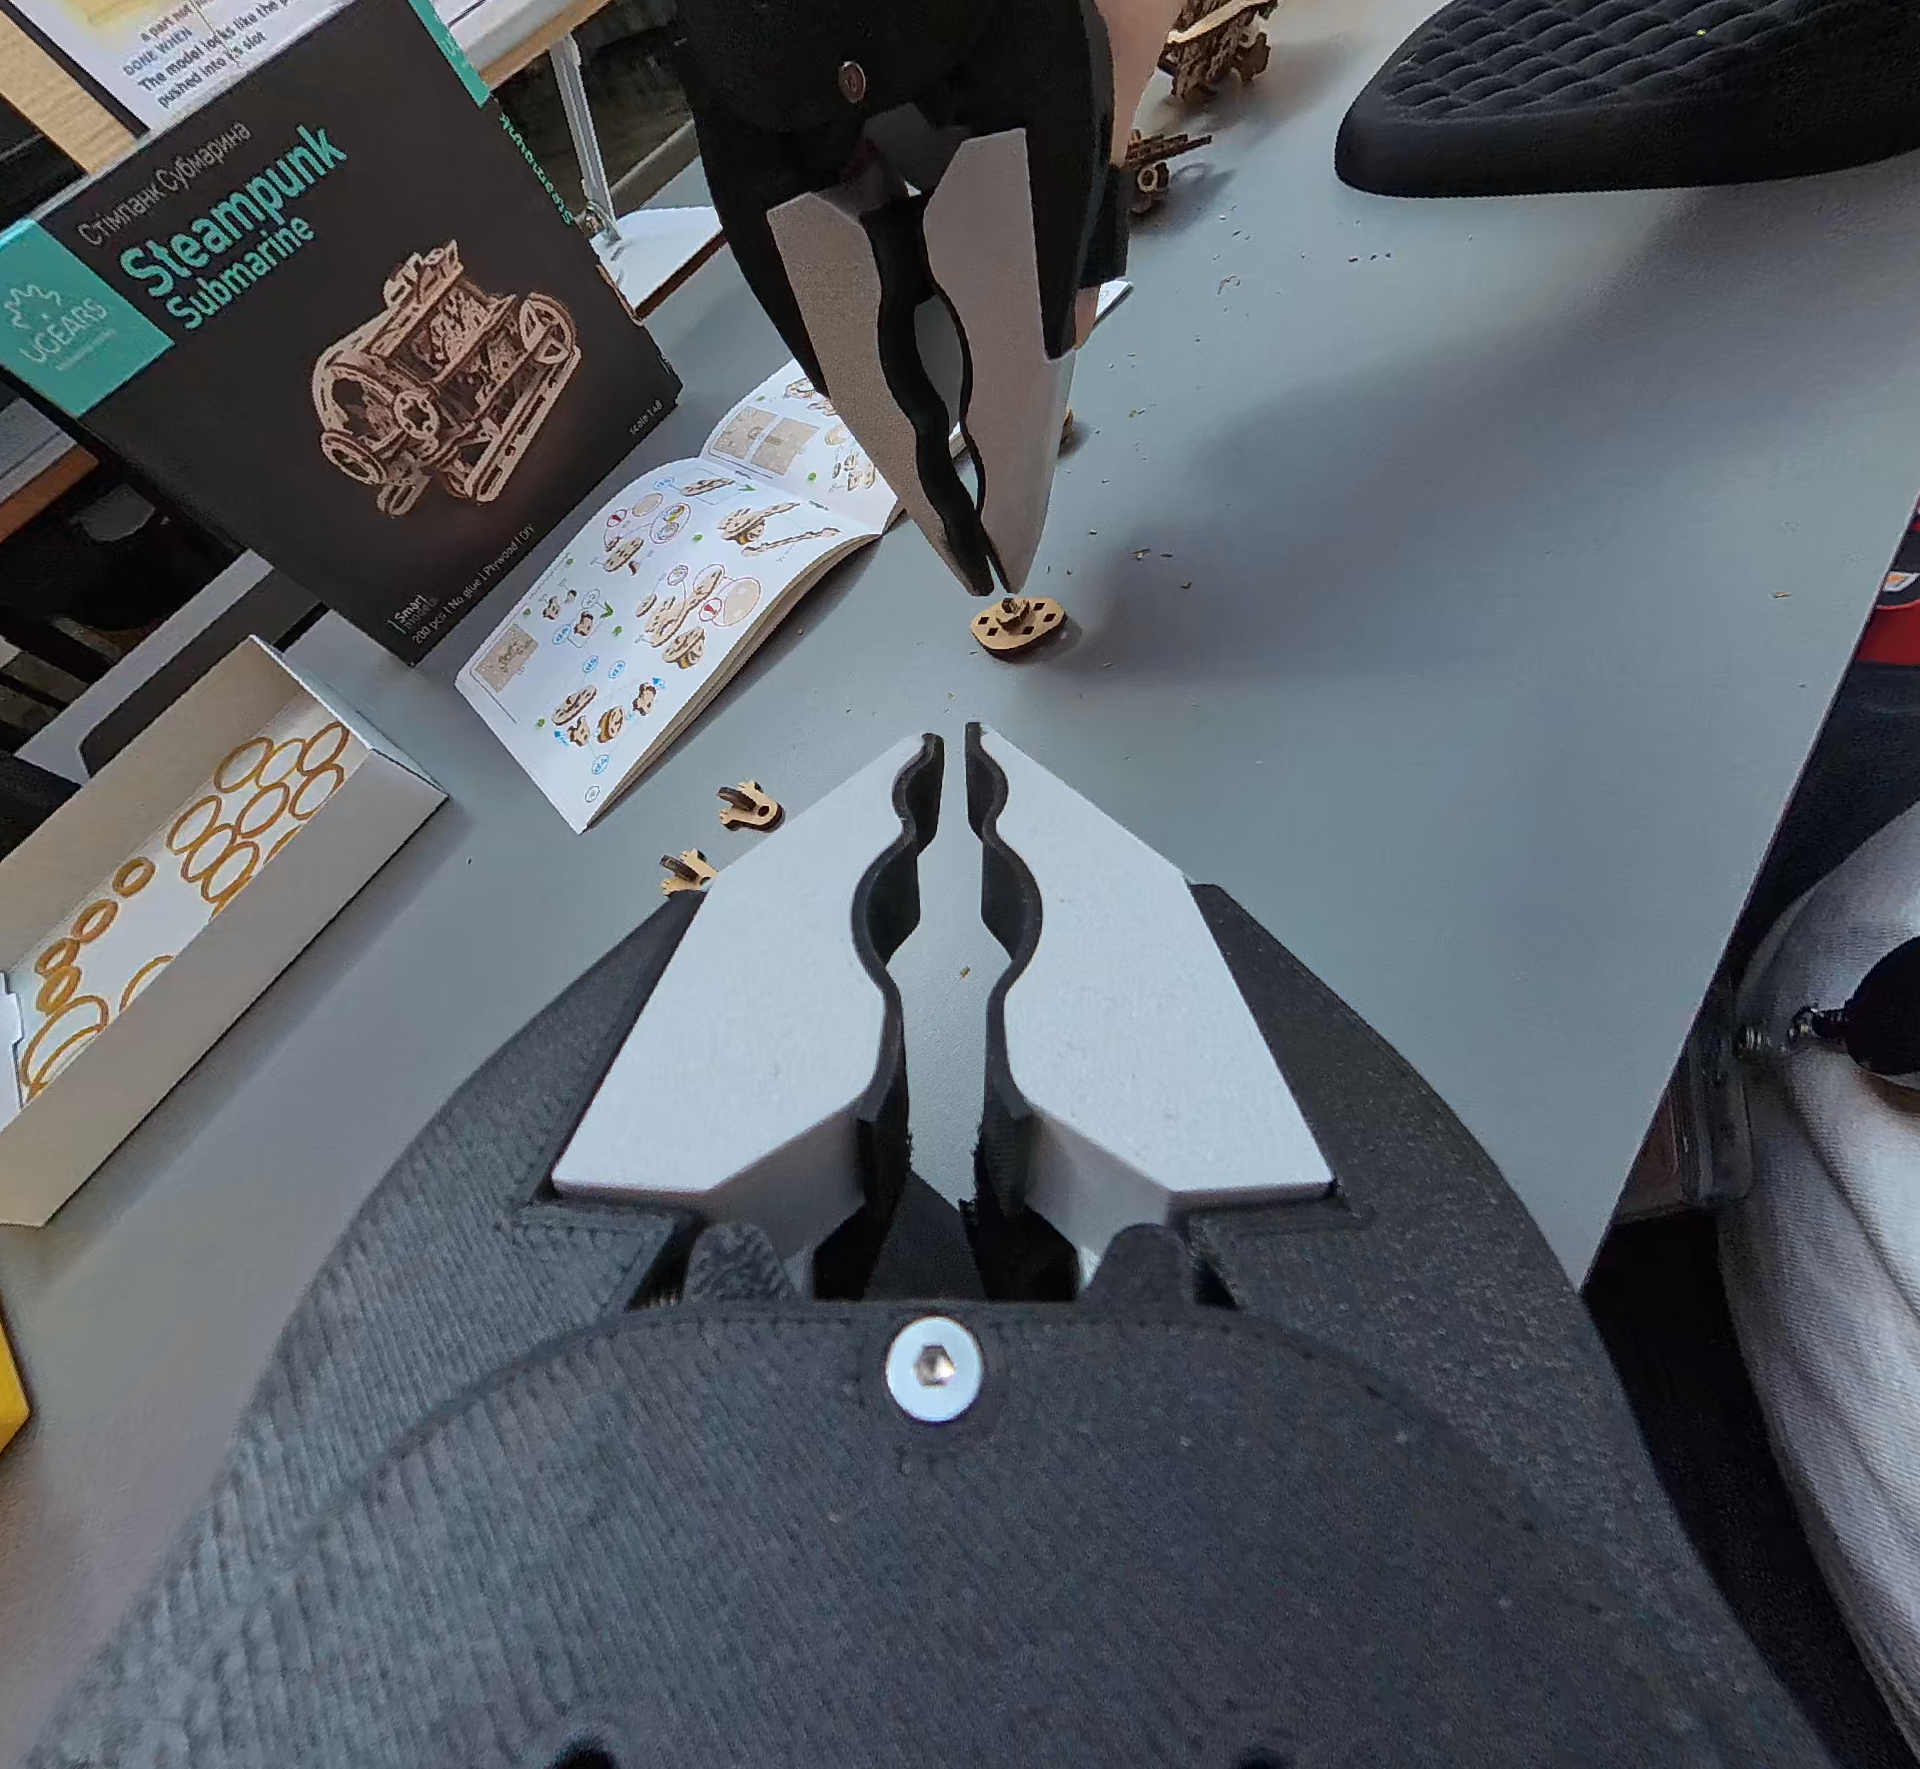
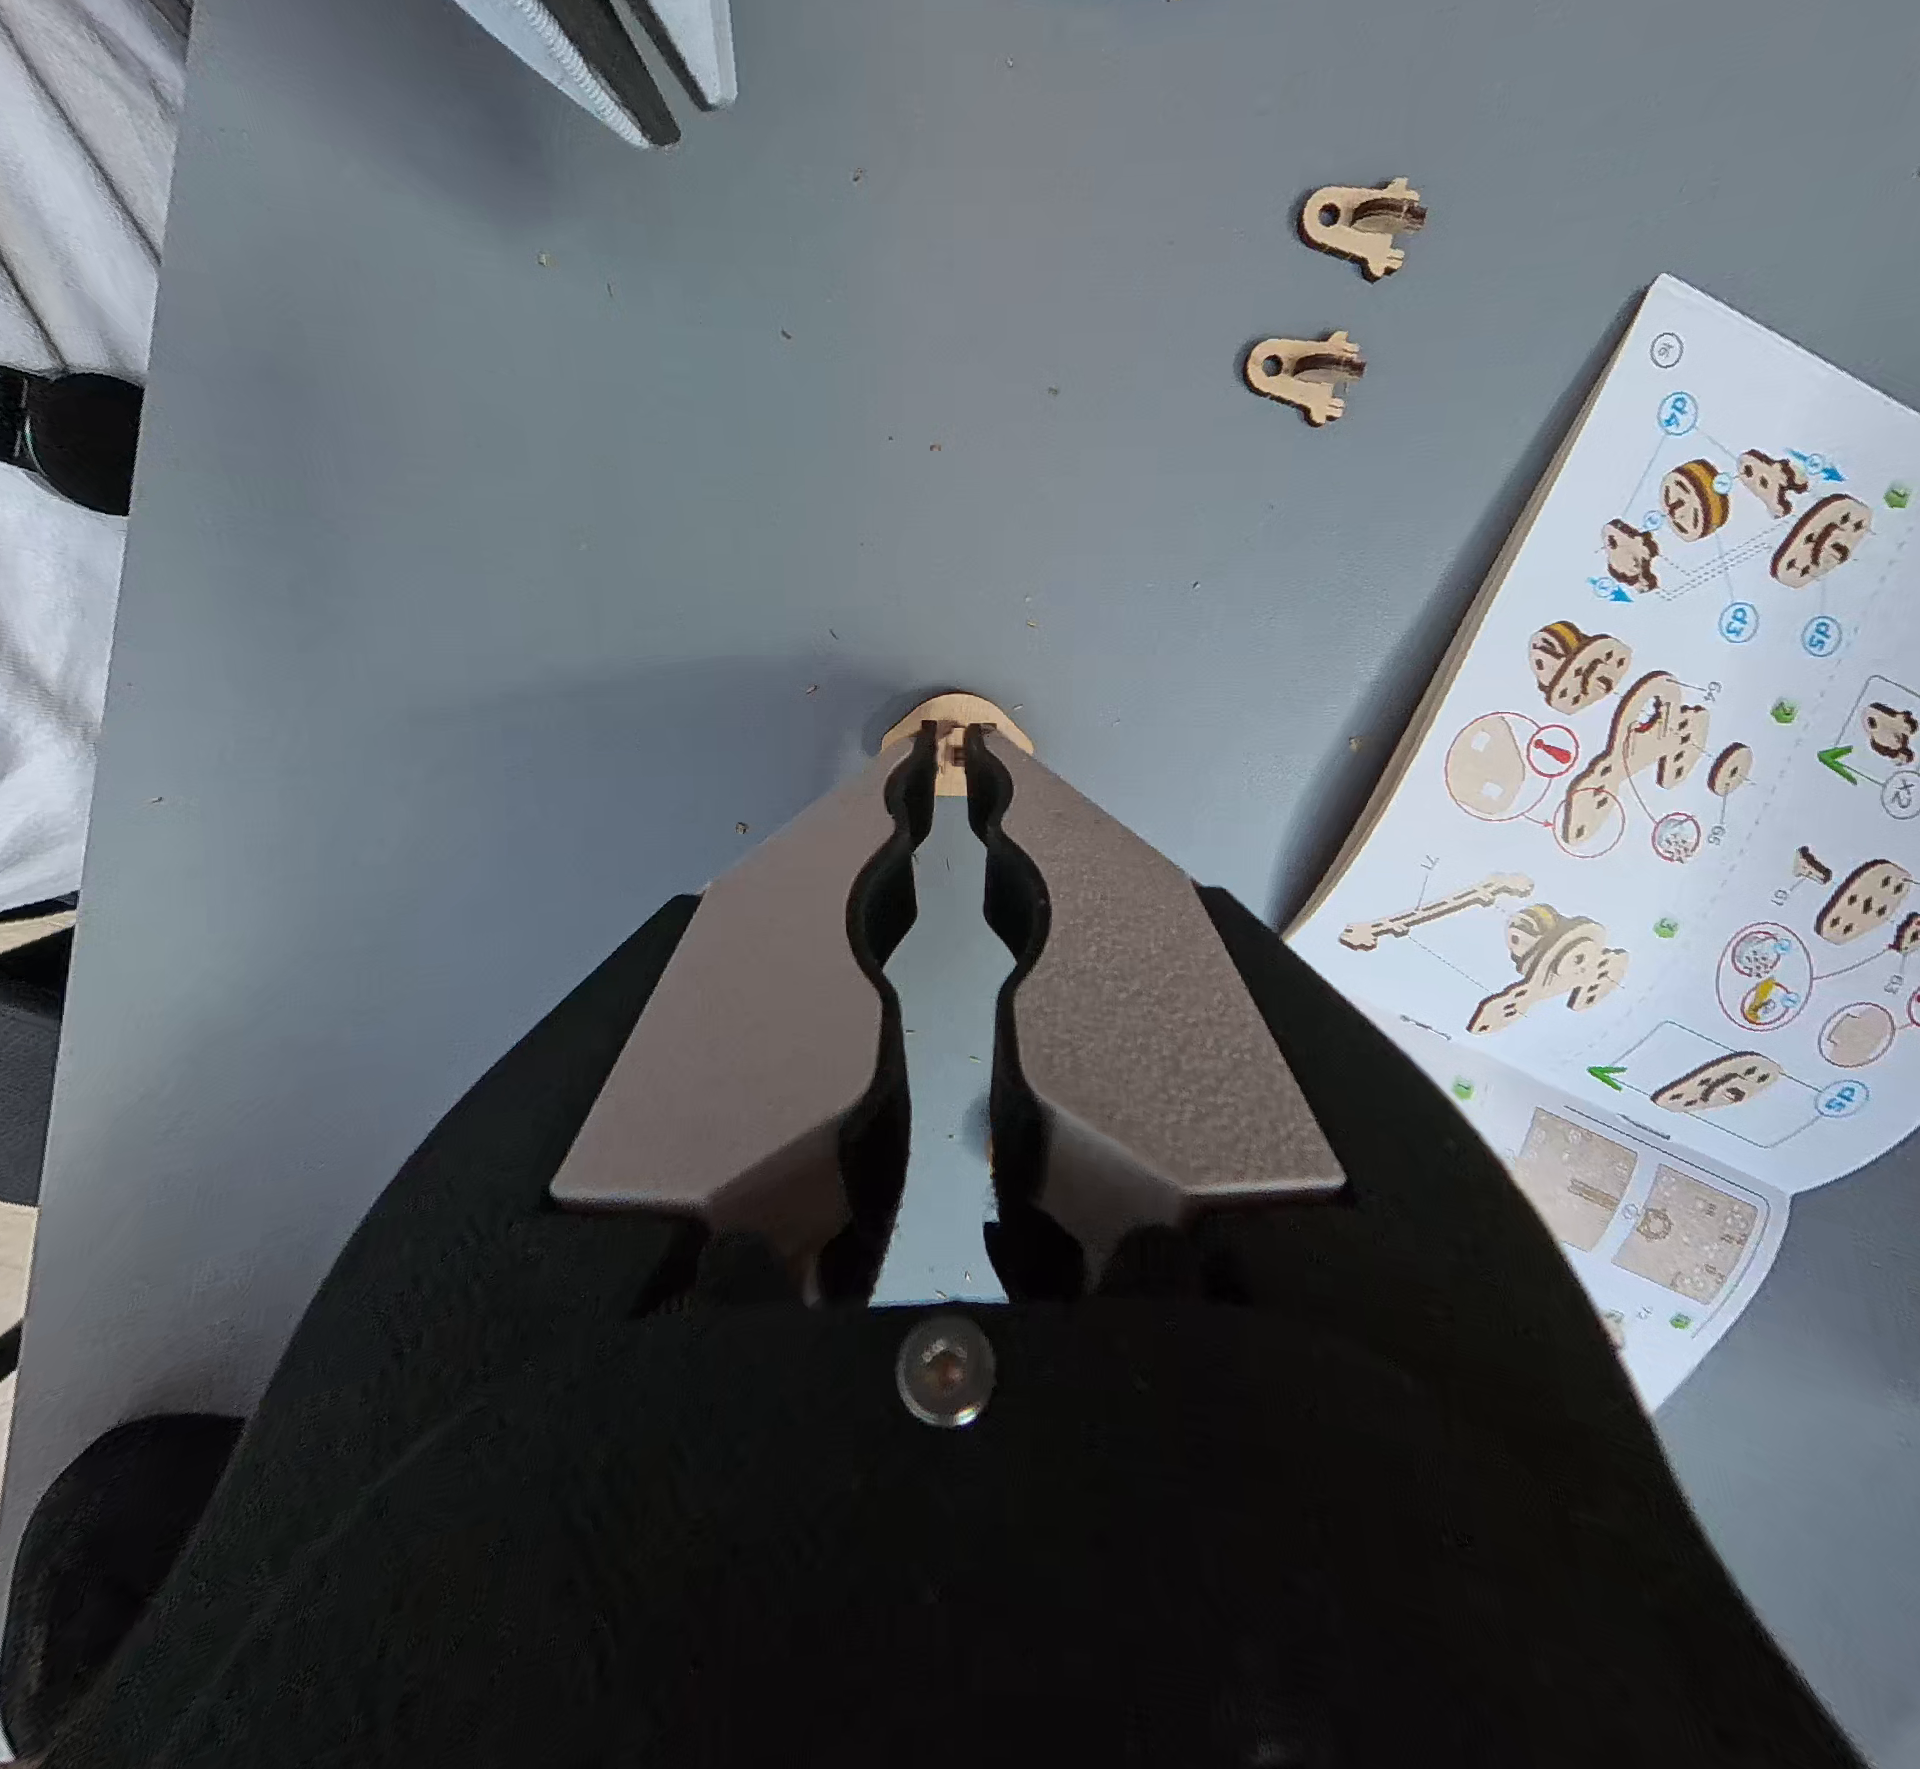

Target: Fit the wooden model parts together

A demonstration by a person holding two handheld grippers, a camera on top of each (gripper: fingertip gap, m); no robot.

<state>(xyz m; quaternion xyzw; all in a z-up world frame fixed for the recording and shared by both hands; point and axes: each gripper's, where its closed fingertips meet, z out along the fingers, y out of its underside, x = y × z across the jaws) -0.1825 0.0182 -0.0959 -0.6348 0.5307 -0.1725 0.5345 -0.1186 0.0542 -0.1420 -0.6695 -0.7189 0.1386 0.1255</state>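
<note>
- A small wooden disc [image 1: 1020,624] with cut-out slots lies flat on the grey tabletop [image 1: 1403,680], a short peg [image 1: 1008,606] standing up from its middle
- The right gripper [image 2: 952,751] comes down steeply on it, its fingers nearly pressed together and pinching the peg at their very tips (in the right wrist view the disc's rounded edge pokes out just beyond them)
- The left gripper [image 1: 954,745] hovers near the disc but apart from it, fingers drawn close with a narrow slit between the tips and nothing in them
- Two small wooden brackets [image 2: 1306,375], each with a round hole at one end, lie side by side on the tabletop, just beside the left gripper and clear of the disc
- An instruction booklet [image 1: 665,597] lies open near the brackets, its pages covered in assembly drawings
- A dark model box [image 1: 343,348] with a picture of the finished model leans upright behind the booklet
- A shallow white tray [image 1: 187,919] of thin wooden rings sits at the left edge of the tabletop
- A partly built wooden model [image 1: 1231,5] stands at the far end, next to a black quilted cushion [image 1: 1662,57]
- Tiny wood crumbs are scattered across the tabletop
</note>
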